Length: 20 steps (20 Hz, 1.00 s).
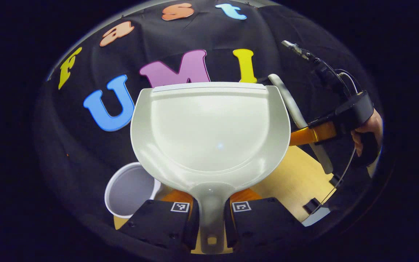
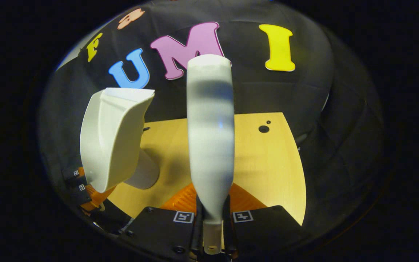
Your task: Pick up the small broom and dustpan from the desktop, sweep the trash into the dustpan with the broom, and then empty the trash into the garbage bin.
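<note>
Closest to us, our left gripper (image 1: 209, 218) is closed on the dustpan (image 1: 209, 134) handle, both fingers pressing it; the pan rises ahead of the fingers, tilted up. Below and left of it stands a white bin (image 1: 129, 191) on the table (image 1: 293, 182). Our right gripper (image 2: 211, 222) likewise clamps the broom (image 2: 209, 138) handle, broom upright ahead.

In the right gripper view the table (image 2: 264, 160) lies bare at centre right, past the broom (image 2: 210, 145). At left, the raised dustpan (image 2: 109, 142) and the bin (image 2: 144, 173) under it block passage.
</note>
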Each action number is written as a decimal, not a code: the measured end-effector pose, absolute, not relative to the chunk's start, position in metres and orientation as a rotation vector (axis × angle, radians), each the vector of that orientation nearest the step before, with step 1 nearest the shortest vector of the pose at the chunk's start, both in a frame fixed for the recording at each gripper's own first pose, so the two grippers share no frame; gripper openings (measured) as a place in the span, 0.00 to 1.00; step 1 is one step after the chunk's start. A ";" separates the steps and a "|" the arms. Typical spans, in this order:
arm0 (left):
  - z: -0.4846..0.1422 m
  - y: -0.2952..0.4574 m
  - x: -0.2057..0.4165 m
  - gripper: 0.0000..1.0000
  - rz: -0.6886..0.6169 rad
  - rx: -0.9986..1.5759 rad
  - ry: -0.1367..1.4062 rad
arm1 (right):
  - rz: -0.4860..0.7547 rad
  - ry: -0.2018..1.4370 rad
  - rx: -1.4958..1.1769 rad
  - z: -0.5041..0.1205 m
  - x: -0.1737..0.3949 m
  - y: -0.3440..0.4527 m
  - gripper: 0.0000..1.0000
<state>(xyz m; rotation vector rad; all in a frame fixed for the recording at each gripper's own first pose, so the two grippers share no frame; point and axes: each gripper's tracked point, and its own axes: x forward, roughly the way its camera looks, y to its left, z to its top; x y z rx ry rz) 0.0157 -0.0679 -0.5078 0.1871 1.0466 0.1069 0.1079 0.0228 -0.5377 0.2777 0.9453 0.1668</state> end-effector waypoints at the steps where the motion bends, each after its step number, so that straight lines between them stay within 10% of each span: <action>1: -0.517 -0.070 0.015 0.26 0.130 0.134 1.094 | 0.153 0.984 0.285 -0.552 0.101 0.027 0.24; 9: -0.508 -0.087 0.018 0.27 0.182 -0.148 1.501 | 0.137 1.364 0.272 -0.702 0.024 0.075 0.25; 20: -0.499 -0.081 0.040 0.27 0.284 -0.140 1.728 | 0.093 1.610 0.226 -0.758 -0.015 0.085 0.25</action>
